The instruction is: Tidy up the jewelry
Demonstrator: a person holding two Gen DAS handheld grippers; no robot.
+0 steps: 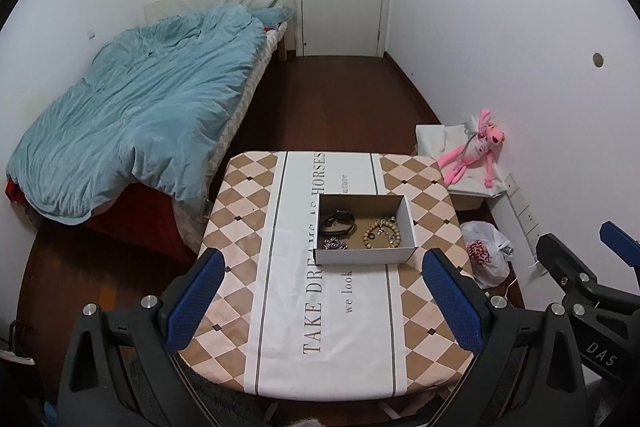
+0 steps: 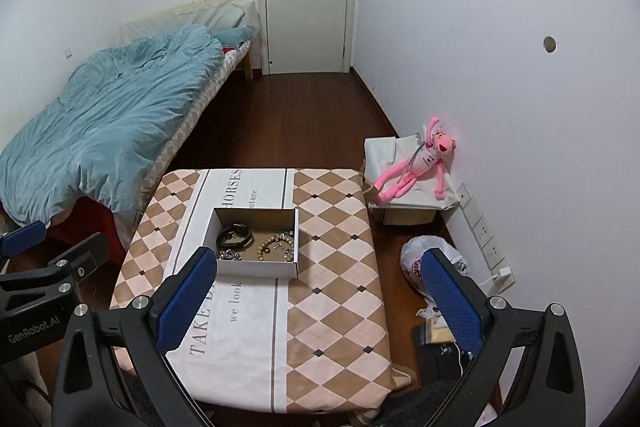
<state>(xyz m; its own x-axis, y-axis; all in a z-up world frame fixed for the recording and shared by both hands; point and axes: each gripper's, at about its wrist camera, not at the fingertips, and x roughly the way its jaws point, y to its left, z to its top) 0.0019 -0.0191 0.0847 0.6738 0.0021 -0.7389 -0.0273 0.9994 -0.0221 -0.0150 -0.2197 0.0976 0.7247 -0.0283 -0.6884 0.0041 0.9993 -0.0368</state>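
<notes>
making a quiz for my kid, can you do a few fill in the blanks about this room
The jewelry sits inside a white ____ on the table.
The bed's quilt is ____ in colour.
The plush toy against the wall is ____.
Both the left claw and the right claw are ____.

Missing words: box; blue; pink; open

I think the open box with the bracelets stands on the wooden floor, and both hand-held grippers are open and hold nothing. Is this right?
Not quite. The box stands on the table with the checkered cloth, not on the floor; both wrist views show this. The rest is right: the left hand-held gripper and right hand-held gripper are open and empty.
</notes>
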